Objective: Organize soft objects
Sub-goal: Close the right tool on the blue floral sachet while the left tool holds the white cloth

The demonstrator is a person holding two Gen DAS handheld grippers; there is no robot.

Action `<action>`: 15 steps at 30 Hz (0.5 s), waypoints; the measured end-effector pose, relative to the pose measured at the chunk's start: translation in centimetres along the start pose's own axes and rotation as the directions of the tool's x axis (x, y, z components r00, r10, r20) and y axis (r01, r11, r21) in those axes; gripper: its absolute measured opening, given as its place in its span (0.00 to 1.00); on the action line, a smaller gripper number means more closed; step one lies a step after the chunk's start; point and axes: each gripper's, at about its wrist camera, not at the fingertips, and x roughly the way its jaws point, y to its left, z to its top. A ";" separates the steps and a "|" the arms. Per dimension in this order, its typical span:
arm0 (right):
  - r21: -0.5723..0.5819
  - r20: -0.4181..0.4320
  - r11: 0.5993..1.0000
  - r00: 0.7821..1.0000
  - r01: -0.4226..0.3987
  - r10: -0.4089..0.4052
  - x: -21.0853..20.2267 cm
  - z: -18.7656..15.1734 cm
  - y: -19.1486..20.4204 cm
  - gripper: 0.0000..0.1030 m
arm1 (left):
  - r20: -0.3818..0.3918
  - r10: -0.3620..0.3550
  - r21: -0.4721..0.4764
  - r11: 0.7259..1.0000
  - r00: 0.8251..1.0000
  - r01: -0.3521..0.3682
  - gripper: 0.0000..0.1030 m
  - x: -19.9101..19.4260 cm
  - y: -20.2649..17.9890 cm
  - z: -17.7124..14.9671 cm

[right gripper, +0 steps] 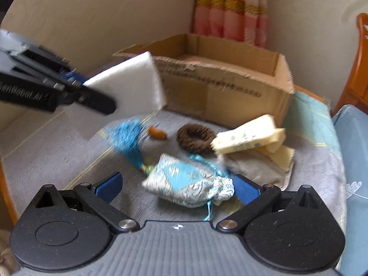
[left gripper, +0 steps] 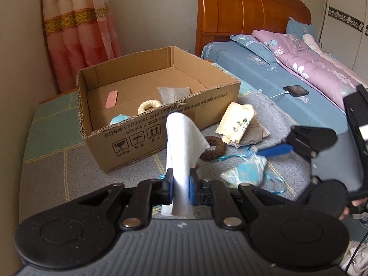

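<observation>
My left gripper (left gripper: 180, 185) is shut on a white folded cloth (left gripper: 181, 147) that stands up between its pads, just in front of the open cardboard box (left gripper: 142, 135). In the right wrist view the same white cloth (right gripper: 135, 85) hangs above the table at the upper left. My right gripper (right gripper: 178, 187) is open, and a blue-and-white drawstring sachet (right gripper: 184, 184) lies on the table between its fingers (right gripper: 110, 184). Behind it lie a brown scrunchie (right gripper: 195, 141), cream packets (right gripper: 248, 135) on a grey cloth (right gripper: 253, 170), and a blue tassel (right gripper: 128, 138).
The box holds a pink strip (left gripper: 111, 99), a cream ring (left gripper: 149, 107), a grey pouch (left gripper: 172, 94) and a light blue item (left gripper: 118, 119). A bed (left gripper: 253, 69) with a purple quilt (left gripper: 306, 62) and a charging phone (left gripper: 296, 90) lies right. A curtain (left gripper: 76, 23) hangs behind.
</observation>
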 end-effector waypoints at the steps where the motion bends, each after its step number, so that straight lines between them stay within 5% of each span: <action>1: -0.009 -0.017 1.000 1.000 -0.018 0.018 -0.2 -0.2 0.2 1.00 | 0.001 -0.002 0.000 1.000 1.000 0.002 0.10 0.0 0.1 0.0; 5: -0.059 -0.057 0.994 0.995 -0.087 0.084 -1.4 -1.1 1.4 1.00 | -0.002 -0.007 0.008 1.000 1.000 0.007 0.10 0.0 0.2 0.0; 10: -0.102 -0.033 0.992 0.997 -0.069 0.066 -1.8 -0.9 1.5 1.00 | -0.011 -0.009 0.024 1.000 1.000 0.009 0.10 0.1 -0.1 -0.1; 15: -0.167 -0.047 0.984 0.997 -0.062 0.055 -0.9 0.0 1.5 0.87 | -0.013 -0.006 0.034 0.999 1.000 0.006 0.10 0.0 -0.1 -0.1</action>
